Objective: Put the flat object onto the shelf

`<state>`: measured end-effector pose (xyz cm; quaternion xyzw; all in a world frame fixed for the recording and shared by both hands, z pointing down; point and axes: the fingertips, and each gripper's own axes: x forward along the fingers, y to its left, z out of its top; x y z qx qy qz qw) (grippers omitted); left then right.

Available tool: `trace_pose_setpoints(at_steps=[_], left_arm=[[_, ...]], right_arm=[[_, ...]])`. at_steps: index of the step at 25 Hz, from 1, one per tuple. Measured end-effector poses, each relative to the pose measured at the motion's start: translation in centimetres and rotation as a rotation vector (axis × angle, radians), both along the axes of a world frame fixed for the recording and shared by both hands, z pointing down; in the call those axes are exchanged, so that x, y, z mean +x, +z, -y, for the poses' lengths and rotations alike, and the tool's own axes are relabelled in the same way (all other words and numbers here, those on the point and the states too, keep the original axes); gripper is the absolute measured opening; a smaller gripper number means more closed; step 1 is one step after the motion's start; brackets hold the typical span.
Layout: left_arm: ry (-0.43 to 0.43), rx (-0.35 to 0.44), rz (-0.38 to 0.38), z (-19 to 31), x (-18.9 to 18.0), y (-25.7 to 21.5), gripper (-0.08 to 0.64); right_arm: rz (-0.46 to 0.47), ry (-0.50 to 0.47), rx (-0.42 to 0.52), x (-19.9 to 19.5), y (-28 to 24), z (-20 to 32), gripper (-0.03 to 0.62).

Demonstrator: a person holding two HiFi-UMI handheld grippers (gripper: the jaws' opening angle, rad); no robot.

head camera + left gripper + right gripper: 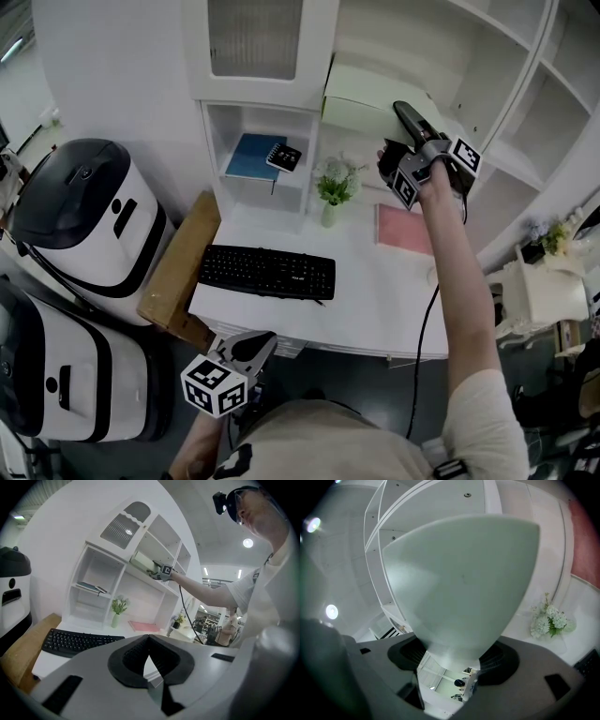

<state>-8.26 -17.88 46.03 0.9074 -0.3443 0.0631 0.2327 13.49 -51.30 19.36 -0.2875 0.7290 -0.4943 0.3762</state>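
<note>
Right tongs [454, 656] grip flat object [361, 98], far edge over shelf [317, 159]; open bay beside. Object blocks my right view. Left tongs [149, 641] closed, empty, off counter [375, 300] front edge.

A keyboard [267, 272] lies at the table's [375, 291] front left. Behind it stands a vase of flowers [333, 187], a mat [403, 230] to its right, a book [253, 157] in the shelf [208, 141] compartment to its left.
</note>
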Motion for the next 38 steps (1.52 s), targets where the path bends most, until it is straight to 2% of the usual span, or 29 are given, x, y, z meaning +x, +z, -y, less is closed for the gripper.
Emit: trace_pose_setpoints(at_steps=[21, 27, 33, 38], left_arm=[[0.007, -0.003, -0.002, 0.7, 1.4, -0.1, 0.014], [-0.004, -0.007, 0.007, 0.5, 1.4, 0.1, 0.014], [-0.007, -0.011, 0.018, 0.7, 1.6, -0.1, 0.014], [-0.003, -0.015, 0.048, 0.3, 1.8, 0.4, 0.014]], right_arm=[[-0.054, -0.072, 0.052, -0.3, -0.3, 0.5, 0.331], [-0.167, -0.091, 0.158, -0.6, -0.3, -0.3, 0.357], [-0.229, -0.112, 0.231, -0.9, -0.6, -0.6, 0.385], [-0.384, -0.132, 0.322, -1.3, -0.3, -1.7, 0.398]])
